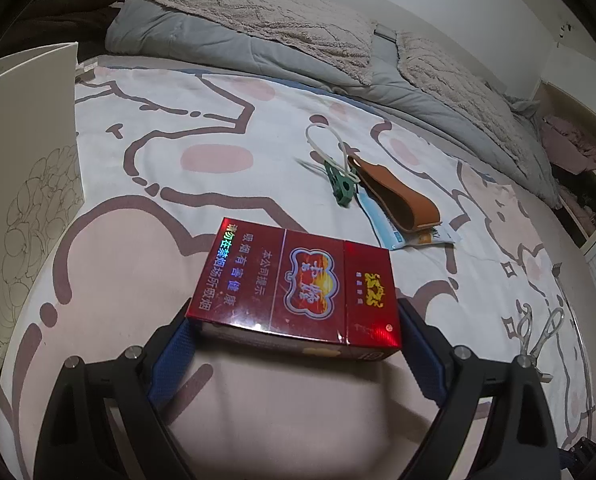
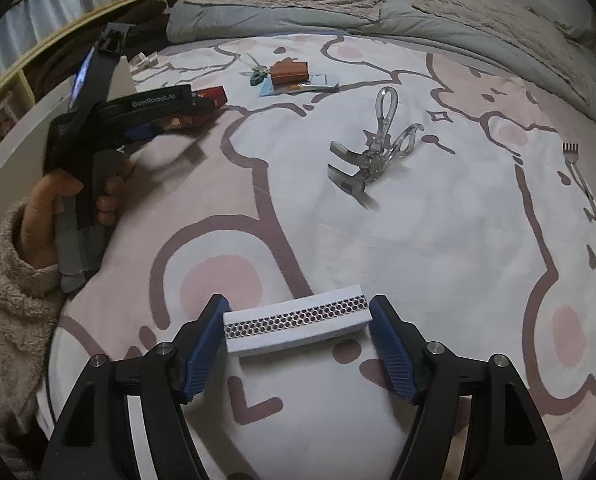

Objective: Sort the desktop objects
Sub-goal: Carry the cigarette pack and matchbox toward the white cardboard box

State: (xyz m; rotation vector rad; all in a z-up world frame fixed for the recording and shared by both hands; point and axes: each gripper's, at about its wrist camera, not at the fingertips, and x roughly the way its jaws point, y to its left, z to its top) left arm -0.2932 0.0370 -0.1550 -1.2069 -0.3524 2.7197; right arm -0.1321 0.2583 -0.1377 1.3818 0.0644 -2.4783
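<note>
Red cigarette pack (image 1: 294, 286) lies flat on the bed sheet (image 1: 170, 132), between the blue pads of the left claw (image 1: 298, 340); pads (image 1: 174, 356) look touching or v. near the pack's short ends, can't tell if they really press, so grip unconfirmed, pack not lifted. White matchbox (image 2: 296, 324), striker strip facing cam, sits on the sheet w/ right claw (image 2: 298, 340) straddling it, a small gap each side: released, not grasping. To do this step well, imo: keep both claws centred on the box ends, close evenly so neither box skews, and squeeze lightly since the soft bedding gives and thin card dents. Lift straight up before travelling. Further out: eyelash curler (image 2: 377, 148) mid-sheet, tan leather case (image 1: 393, 196) on a sachet beside a green tag, small comb (image 2: 569, 148) near the edge; all well apart from both boxes. White box (image 1: 26, 152) at left looks a likely drop spot, just a guess.
</note>
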